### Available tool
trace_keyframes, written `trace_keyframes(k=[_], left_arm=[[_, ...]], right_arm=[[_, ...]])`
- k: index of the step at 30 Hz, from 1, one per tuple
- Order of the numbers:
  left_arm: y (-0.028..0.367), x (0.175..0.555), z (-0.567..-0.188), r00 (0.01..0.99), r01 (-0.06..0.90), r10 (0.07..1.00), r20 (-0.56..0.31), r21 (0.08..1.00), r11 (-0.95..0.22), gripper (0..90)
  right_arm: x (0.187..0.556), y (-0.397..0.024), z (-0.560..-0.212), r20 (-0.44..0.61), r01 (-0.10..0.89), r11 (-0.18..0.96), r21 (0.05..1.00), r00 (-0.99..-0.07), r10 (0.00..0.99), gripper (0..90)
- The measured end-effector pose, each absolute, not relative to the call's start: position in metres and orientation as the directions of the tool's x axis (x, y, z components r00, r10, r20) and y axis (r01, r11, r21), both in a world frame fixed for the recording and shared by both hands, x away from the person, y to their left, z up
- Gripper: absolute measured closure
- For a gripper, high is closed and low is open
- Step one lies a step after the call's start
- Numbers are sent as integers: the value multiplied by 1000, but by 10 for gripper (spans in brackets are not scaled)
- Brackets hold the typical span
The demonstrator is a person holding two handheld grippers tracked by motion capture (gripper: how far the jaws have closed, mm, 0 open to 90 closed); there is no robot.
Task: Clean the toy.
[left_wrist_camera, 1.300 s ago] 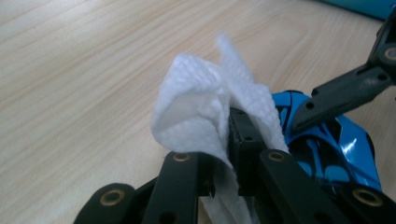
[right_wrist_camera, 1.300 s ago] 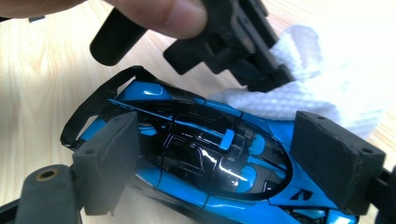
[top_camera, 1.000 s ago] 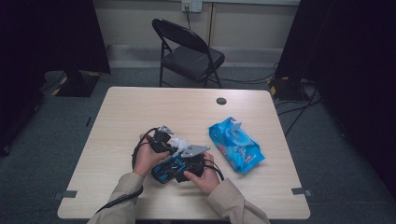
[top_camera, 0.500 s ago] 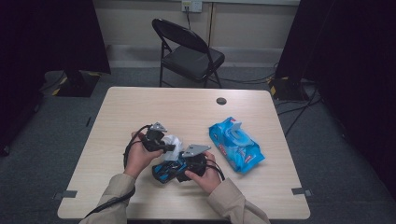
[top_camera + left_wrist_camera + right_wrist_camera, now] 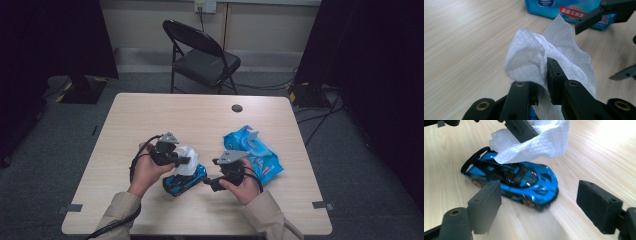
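**Left gripper lifts the wipe off the toy car**

The left gripper (image 5: 186, 161) is clamped tight on a white wipe (image 5: 536, 57). Its two black jaws pinch the wipe between them, and the soft paper bunches up around them. A second ago this gripper was low and close to the other one. Now it has come up a bit and moved to the left, so the wipe hangs just over the back of the blue toy car (image 5: 516, 181).

The right gripper (image 5: 209, 183) has its jaws apart. They have just been closing a little, but nothing is squeezed between them yet. The car sits on the table (image 5: 150, 115) just ahead of the gap, not touched by the pads. This hand has slid to the right since a second ago, so the two grippers are now farther apart.

The car lies near the front edge of the table, between the two hands. The blue pack of wipes (image 5: 252, 152) lies just to its right.

I think the wipe is ready for rubbing the car clean. The right gripper probably needs to hold the car still first, or the little car may roll away when it is wiped.
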State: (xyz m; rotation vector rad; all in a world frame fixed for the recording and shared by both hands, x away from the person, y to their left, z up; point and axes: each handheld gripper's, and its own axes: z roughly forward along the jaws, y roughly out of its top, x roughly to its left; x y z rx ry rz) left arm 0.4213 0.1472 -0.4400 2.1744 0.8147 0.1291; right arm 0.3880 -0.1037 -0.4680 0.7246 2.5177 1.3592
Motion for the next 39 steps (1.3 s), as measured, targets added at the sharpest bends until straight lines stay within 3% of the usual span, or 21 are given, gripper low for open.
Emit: trace_keyframes(k=[16,39], left_arm=[[92,402,-448,865,434,478,-155,709,-556,803],[47,389,-473,915,380,366,-171,672,-636,788]], right_arm=[[369,-164,-462,55,360,424,831,-811,582,218],[370,-192,-455,85,383,343,858,-763,641,269]])
